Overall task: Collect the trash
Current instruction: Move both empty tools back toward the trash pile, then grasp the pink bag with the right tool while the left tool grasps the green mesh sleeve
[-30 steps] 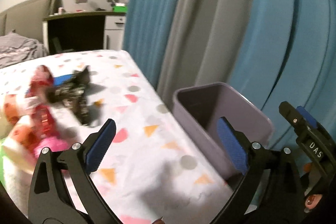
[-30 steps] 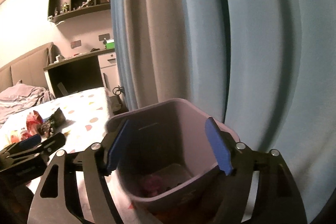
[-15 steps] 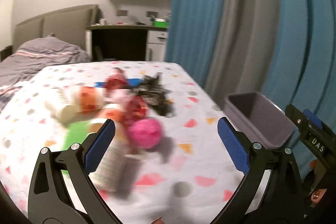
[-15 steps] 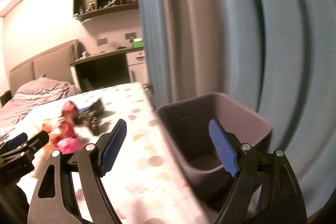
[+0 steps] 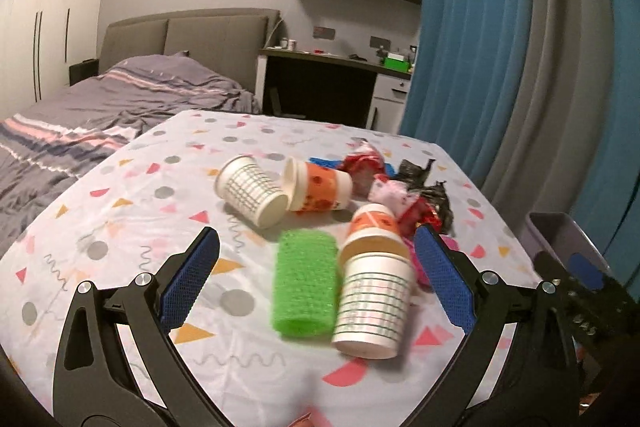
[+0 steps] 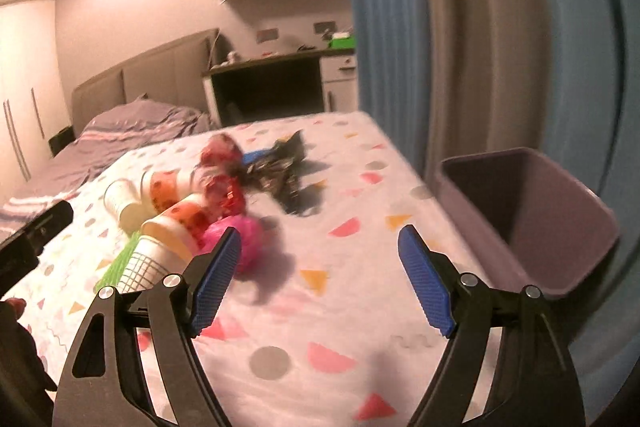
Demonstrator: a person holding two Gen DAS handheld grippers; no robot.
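The left gripper (image 5: pixel 316 279) hangs above the patterned tablecloth (image 5: pixel 132 211) with its blue-padded fingers (image 5: pixel 188 281) spread wide and nothing between the pads. Nearest to it, inside the span of the fingers, lie a green mesh roll (image 5: pixel 306 285) and, just beside it toward the right finger, a white grid-print paper cup (image 5: pixel 374 297) on its side with an orange-banded cup (image 5: pixel 376 223) nested into it. A pink crumpled ball (image 6: pixel 236 241) lies just behind the right finger. Farther off sit another grid-print cup (image 5: pixel 252 191) and an orange-print cup (image 5: pixel 318 189), both tipped over and touching, then red foil wrappers (image 5: pixel 362 167) and a black crumpled wrapper (image 5: pixel 426 183).

The right gripper (image 6: pixel 320 277) is likewise spread open and empty, over bare cloth; the trash heap lies to the left of its left finger and beyond. The purple bin (image 6: pixel 528 211) stands off the table's right edge, beyond the right finger, against the blue and grey curtains (image 6: pixel 460 27).
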